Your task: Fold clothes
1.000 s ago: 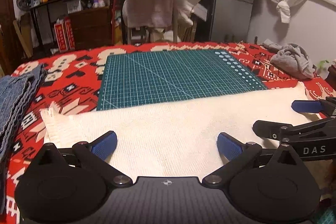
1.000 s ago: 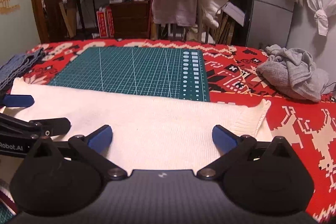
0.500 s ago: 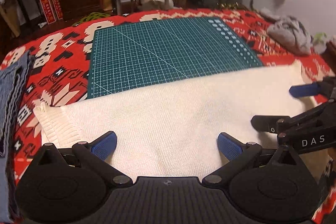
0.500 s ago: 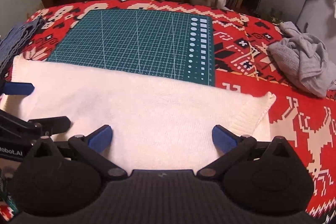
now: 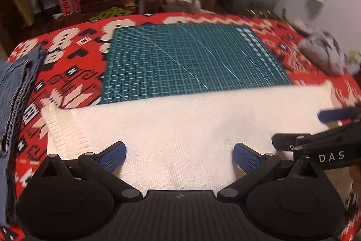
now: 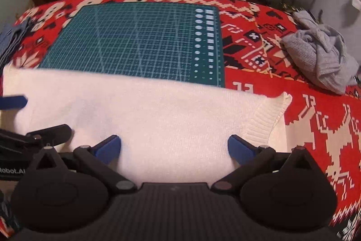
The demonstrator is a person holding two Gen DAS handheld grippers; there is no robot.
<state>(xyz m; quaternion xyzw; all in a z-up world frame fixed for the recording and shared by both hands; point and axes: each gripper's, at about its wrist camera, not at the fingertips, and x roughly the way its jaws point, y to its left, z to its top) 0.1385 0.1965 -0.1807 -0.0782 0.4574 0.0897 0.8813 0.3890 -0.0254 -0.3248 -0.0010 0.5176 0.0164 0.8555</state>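
On the near edge of the green cutting mat (image 5: 194,60), in the left wrist view, the cream knit garment (image 5: 180,128) lies flat across the red patterned cloth (image 5: 72,73). The left gripper (image 5: 179,156) is spread wide above the garment, holding nothing. In the right wrist view, the garment (image 6: 144,114) overlaps the mat's (image 6: 135,37) near edge. The right gripper (image 6: 172,149) is likewise wide, gripping nothing. A grey crumpled garment (image 6: 322,60) lies right of the mat.
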